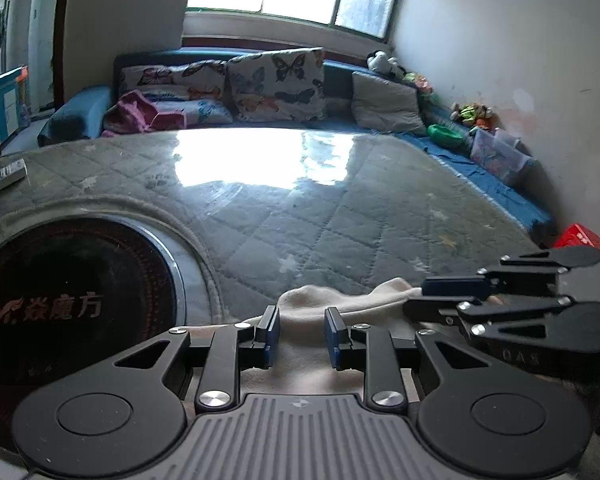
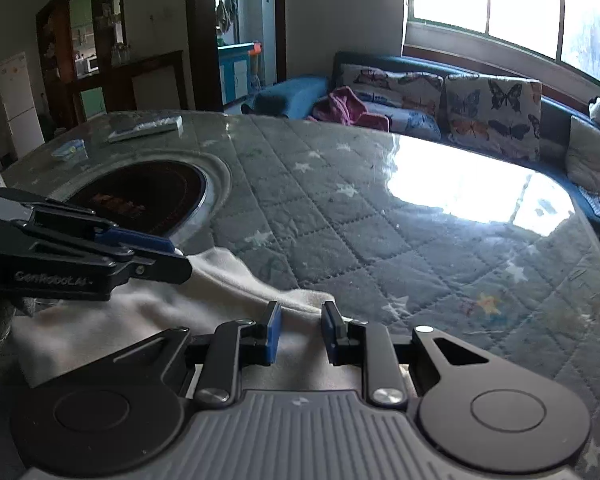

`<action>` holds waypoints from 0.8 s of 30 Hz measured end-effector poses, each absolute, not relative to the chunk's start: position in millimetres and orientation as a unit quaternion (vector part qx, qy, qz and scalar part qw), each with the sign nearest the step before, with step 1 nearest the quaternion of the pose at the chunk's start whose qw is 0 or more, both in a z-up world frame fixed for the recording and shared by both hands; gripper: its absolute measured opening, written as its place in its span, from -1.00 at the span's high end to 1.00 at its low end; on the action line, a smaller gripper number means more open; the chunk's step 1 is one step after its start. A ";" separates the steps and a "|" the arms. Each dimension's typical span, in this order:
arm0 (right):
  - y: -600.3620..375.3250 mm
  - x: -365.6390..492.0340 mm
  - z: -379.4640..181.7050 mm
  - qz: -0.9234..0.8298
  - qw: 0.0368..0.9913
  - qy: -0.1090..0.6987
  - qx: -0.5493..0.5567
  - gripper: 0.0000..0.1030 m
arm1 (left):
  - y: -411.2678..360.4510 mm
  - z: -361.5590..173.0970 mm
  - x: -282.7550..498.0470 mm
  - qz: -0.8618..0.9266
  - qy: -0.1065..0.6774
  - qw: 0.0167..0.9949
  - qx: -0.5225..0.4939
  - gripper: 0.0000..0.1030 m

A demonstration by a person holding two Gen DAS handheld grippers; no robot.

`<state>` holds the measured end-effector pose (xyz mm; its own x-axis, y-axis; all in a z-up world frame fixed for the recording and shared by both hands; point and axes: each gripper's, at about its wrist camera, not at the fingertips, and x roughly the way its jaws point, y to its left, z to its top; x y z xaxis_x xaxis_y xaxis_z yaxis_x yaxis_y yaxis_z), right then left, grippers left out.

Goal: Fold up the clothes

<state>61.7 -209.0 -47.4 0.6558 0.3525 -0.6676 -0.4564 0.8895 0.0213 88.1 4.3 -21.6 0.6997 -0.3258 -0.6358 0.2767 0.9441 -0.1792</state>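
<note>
On a quilted, glass-topped desk [image 2: 380,220] before a sofa, cream garment [image 2: 148,312] bunched at the near edge, fold barely begun, left tool [image 1: 302,334] and right tool [image 2: 301,330] narrowly parted, grip unclear.

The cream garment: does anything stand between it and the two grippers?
Nothing visible does. The cream garment lies directly under the left gripper and the right gripper, with cloth showing between the jaws of each.

Two hand-held grippers [image 1: 302,336] [image 2: 300,332], one cream garment [image 2: 140,316].
</note>
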 end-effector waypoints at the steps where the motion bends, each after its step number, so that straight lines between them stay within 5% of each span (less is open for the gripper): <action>1: -208.2 62.1 -48.8 0.222 0.907 0.351 -0.074 0.58 | 4.3 -23.9 91.3 -0.161 0.354 0.921 -0.036 0.47; 17: -201.2 44.9 -32.6 0.226 0.912 0.330 -0.096 0.57 | 23.1 -8.7 76.2 -0.147 0.337 0.928 -0.054 0.31; 24: -175.1 0.8 -15.5 0.280 0.899 0.308 -0.138 0.40 | 59.7 -1.6 49.7 -0.109 0.329 0.934 -0.085 0.28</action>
